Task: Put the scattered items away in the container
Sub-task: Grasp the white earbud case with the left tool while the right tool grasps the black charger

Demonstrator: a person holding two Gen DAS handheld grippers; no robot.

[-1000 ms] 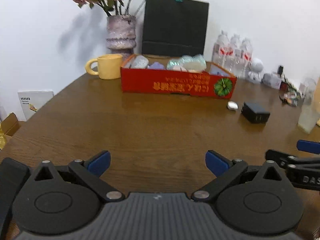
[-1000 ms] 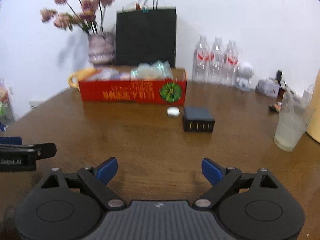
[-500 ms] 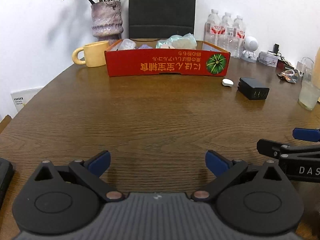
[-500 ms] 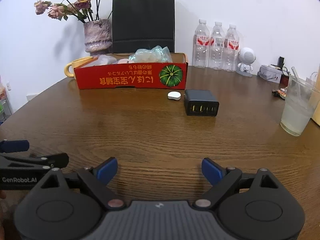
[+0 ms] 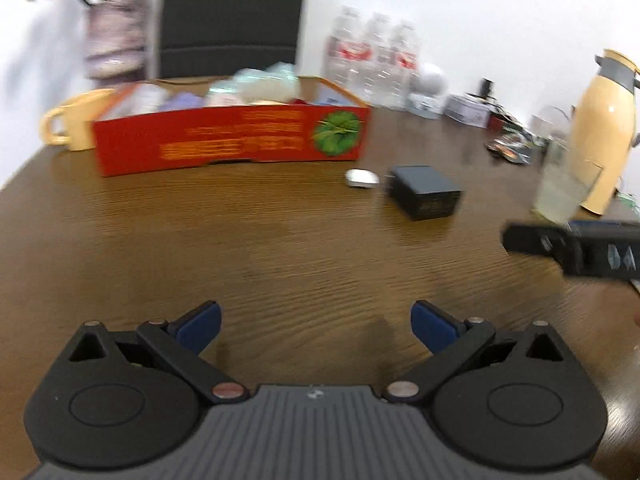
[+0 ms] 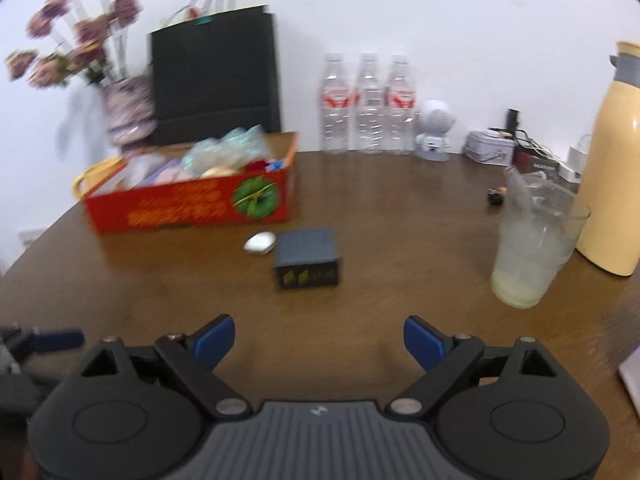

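Both the left claw [image 5: 316,322] and the right claw [image 6: 318,338] hang wide open and empty above the surface [image 6: 400,216], since the charger [image 6: 307,258] and white case [image 6: 260,243] lie just beside the red box [image 6: 192,204], not yet inside.

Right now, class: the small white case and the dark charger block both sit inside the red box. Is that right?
Not right. The white case and charger block lie on the table, in front of the red box, not inside it. The right wrist view shows this.
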